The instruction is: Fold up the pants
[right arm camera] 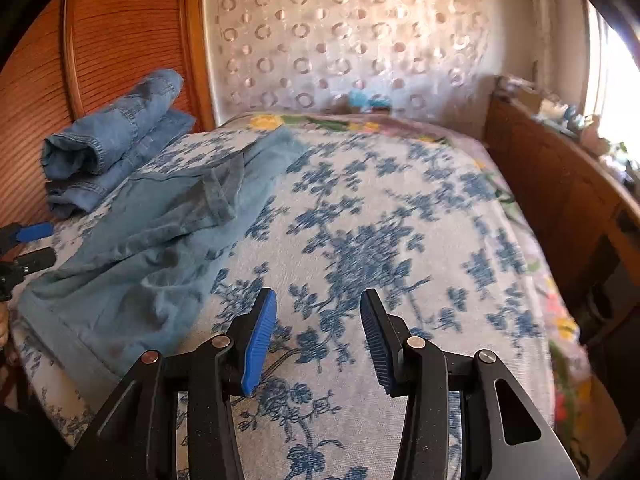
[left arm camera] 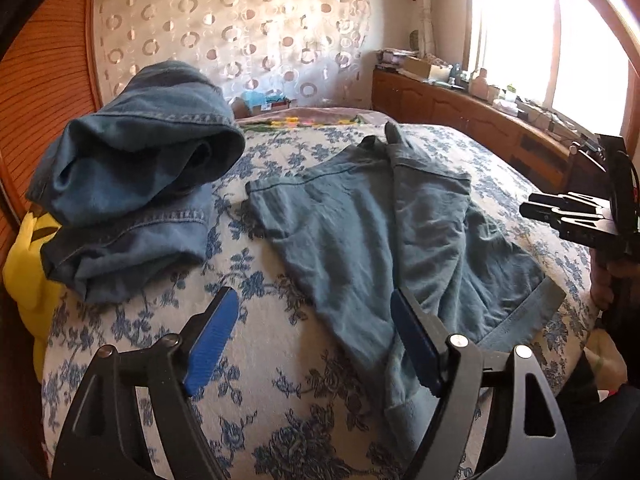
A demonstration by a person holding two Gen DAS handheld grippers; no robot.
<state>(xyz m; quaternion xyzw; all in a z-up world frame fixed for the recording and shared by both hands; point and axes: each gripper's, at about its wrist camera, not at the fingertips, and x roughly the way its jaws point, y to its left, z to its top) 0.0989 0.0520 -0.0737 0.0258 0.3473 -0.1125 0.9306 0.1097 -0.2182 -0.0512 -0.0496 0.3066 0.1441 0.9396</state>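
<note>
Blue-grey pants (left arm camera: 380,232) lie spread and rumpled on the floral bedspread (left arm camera: 260,392), waistband toward the near right edge. In the right wrist view the pants (right arm camera: 152,248) lie at the left. My left gripper (left arm camera: 314,320) is open and empty, low over the bed at the pants' near left edge; its right finger (left arm camera: 416,344) overlaps the cloth. My right gripper (right arm camera: 318,328) is open and empty over bare bedspread (right arm camera: 380,240), to the right of the pants. It also shows in the left wrist view (left arm camera: 560,212) at the far right.
A pile of folded blue jeans (left arm camera: 132,176) sits at the bed's left, also in the right wrist view (right arm camera: 116,136). A yellow item (left arm camera: 28,276) lies beside it. A wooden cabinet (left arm camera: 472,120) with clutter runs along the right, under the window. A wooden panel (right arm camera: 120,40) stands at the left.
</note>
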